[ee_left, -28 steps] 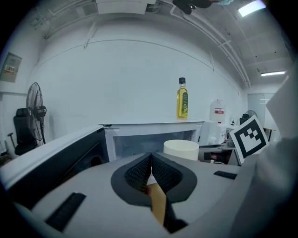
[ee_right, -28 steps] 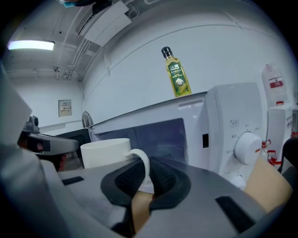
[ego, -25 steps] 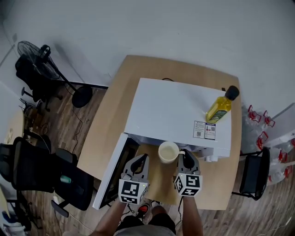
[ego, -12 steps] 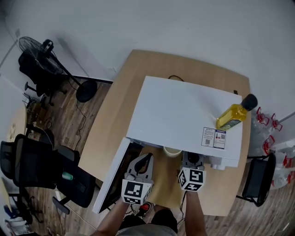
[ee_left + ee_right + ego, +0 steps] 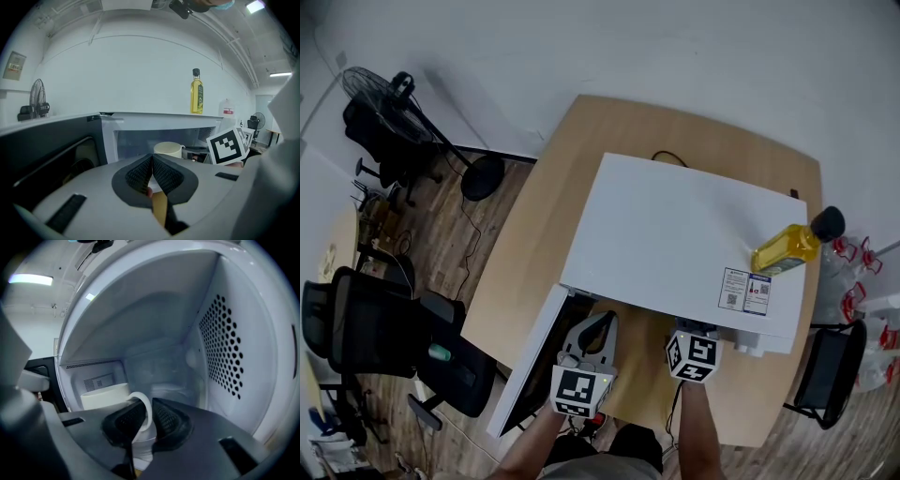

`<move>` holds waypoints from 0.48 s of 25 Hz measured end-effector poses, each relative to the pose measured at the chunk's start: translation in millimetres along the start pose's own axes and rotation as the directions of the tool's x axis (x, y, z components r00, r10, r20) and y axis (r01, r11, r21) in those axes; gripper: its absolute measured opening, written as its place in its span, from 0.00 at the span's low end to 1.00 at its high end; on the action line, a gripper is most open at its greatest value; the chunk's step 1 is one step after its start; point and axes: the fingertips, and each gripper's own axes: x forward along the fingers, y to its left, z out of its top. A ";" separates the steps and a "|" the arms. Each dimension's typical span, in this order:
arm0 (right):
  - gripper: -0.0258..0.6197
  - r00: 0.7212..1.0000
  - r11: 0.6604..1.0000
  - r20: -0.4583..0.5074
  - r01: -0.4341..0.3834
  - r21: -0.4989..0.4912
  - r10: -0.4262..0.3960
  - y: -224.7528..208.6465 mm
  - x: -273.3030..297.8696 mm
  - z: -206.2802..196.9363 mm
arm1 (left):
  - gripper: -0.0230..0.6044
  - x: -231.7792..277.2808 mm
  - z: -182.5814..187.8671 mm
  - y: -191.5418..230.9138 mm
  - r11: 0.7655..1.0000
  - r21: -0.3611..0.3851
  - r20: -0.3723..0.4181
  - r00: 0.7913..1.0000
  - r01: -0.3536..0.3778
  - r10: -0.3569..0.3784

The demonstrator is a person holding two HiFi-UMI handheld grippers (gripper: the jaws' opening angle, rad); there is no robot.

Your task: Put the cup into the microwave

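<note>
Door (image 5: 528,370) of the microwave (image 5: 675,234) hangs open at the left, past the edge of the table (image 5: 525,272). My left gripper (image 5: 602,323) hovers in front of the opening, its jaws pressed together with nothing between them. The cup (image 5: 104,398) is inside the oven's white cavity. My right gripper (image 5: 149,405) reaches in with the cup's handle between its jaws. They have just been opening, and the pads now sit loose around it. A bottle (image 5: 792,246) of yellow oil stands on the microwave's top, far right.
</note>
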 end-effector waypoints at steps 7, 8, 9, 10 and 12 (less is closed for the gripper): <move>0.11 1.000 1.000 0.015 0.024 0.006 -0.025 -6.2 7.2 1.8 | 0.08 1.2 -1.6 0.2 1.000 0.005 -0.005 1.000 -0.005 0.005; 0.11 1.000 1.000 0.015 0.028 0.002 -0.028 -6.4 7.2 1.6 | 0.08 0.9 -2.0 0.2 1.000 0.004 -0.006 1.000 -0.005 0.005; 0.11 0.999 1.000 0.014 0.030 -0.003 -0.030 -6.3 6.6 1.2 | 0.08 0.4 -2.8 0.5 1.000 0.004 -0.008 1.000 -0.005 0.005; 0.11 0.999 0.999 0.011 0.031 -0.010 -0.031 -6.0 5.8 0.4 | 0.08 -0.1 -3.9 0.7 1.000 0.003 -0.010 1.000 -0.005 0.005; 0.11 0.999 0.999 0.003 0.033 -0.024 -0.033 -5.1 3.9 -1.8 | 0.08 -0.6 -5.9 0.8 1.000 0.002 -0.013 1.000 -0.005 0.005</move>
